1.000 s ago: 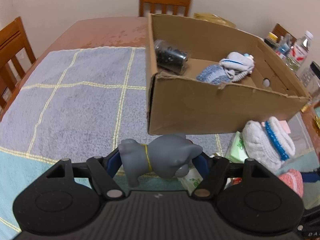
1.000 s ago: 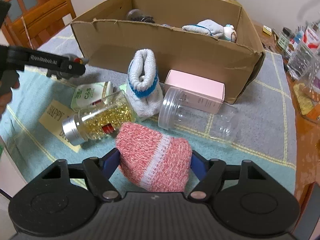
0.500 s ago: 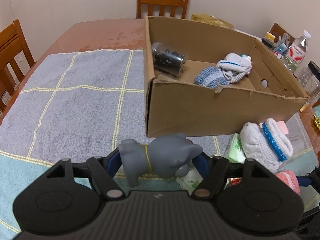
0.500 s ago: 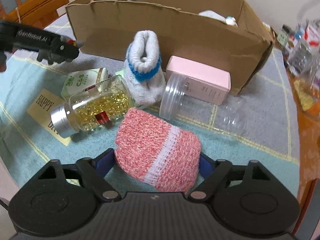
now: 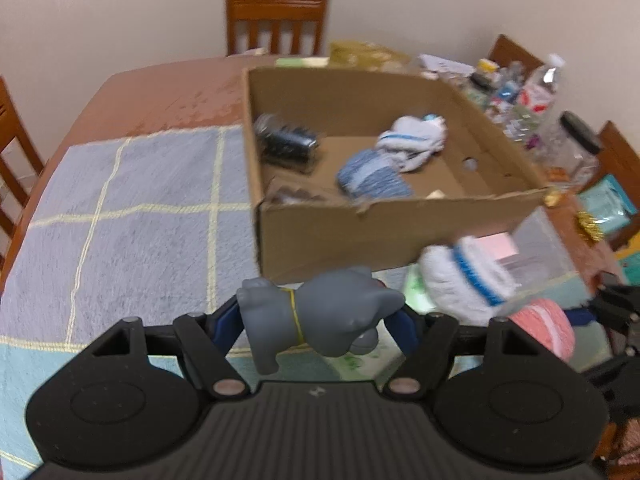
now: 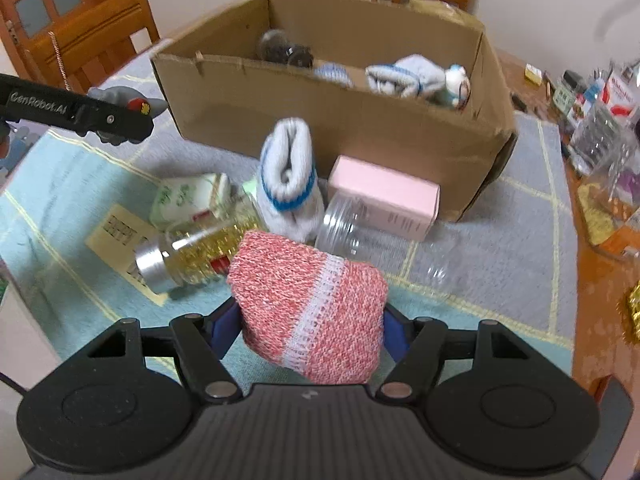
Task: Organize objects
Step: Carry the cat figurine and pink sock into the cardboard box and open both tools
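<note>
Left gripper (image 5: pixel 318 322) angled down, clamping grey toy (image 5: pixel 316 322), right gripper (image 6: pixel 310 326) closing on pink sock (image 6: pixel 310 306)

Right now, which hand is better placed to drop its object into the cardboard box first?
Left, probably. The left gripper holds the grey toy beside the cardboard box. The right gripper, closing on the pink sock, has clutter in between.

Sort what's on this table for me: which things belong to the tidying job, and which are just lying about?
Job:
cardboard box
grey toy in the left gripper
pink sock, right gripper jaws closing on it
white sock
capsule bottle
clear jar
pink carton

Lying about:
water bottle
wooden chair
</note>
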Tool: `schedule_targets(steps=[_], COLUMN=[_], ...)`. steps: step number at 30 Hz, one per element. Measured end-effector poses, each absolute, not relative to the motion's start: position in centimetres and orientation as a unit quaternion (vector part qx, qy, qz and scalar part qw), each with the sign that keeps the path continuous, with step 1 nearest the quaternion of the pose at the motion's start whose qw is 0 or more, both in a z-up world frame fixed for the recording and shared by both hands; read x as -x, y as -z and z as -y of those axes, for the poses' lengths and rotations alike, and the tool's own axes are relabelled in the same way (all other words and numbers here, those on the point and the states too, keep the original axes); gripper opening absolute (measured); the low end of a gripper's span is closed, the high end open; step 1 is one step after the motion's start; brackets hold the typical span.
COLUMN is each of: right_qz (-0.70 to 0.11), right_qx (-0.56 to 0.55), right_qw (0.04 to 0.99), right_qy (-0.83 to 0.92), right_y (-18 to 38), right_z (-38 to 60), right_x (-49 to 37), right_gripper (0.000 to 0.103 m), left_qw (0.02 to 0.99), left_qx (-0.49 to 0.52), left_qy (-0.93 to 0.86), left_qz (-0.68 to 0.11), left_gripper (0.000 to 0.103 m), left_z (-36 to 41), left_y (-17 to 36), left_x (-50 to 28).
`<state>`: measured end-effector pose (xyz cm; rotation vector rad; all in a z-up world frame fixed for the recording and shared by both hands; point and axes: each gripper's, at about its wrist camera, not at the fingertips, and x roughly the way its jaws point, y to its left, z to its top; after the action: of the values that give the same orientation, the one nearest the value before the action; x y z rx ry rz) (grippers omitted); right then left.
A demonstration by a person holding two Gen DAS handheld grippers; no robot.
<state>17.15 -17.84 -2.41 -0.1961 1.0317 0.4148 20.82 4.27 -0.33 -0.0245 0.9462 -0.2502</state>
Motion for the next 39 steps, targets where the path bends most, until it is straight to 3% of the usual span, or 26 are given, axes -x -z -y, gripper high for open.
schedule_targets(steps=[14, 18, 19, 20, 22, 39], right_qz=[-0.386, -0.377, -0.368, -0.361, -0.350, -0.344], right_qx=[0.112, 0.109, 0.110, 0.113, 0.117, 0.121], right_qw=[0.894, 0.897, 0.901, 0.904, 0.910, 0.890], right_qy=[-0.199, -0.204, -0.202, -0.197, -0.190, -0.274], right_y=[-7.0, -7.1, -7.1, -7.0, -6.8, -5.2], right_z=[18.9, 18.1, 17.9, 17.6, 17.3, 18.4], right_x=[-23.4, -26.9, -27.4, -27.8, -28.3, -24.8], right_gripper=[0.075, 0.076, 0.081, 0.093, 0.103, 0.103], left_qw=[0.909, 0.912, 0.912, 0.914, 0.918, 0.910], left_qx=[-0.027, -0.046, -0.047, -0.046, -0.045, -0.039], left_qy=[0.172, 0.169, 0.167, 0.162, 0.159, 0.154], left_qz=[-0.377, -0.372, -0.371, -0.369, -0.361, -0.383], left_gripper=[0.074, 0.076, 0.083, 0.091, 0.093, 0.093], left_z=[-1.7, -0.7, -0.6, -0.5, -0.6, -1.8], left_y=[-7.2, -7.0, -6.9, -6.8, -6.7, -5.9], left_x=[-27.2, -30.6, -31.2, -31.7, -32.1, -30.5])
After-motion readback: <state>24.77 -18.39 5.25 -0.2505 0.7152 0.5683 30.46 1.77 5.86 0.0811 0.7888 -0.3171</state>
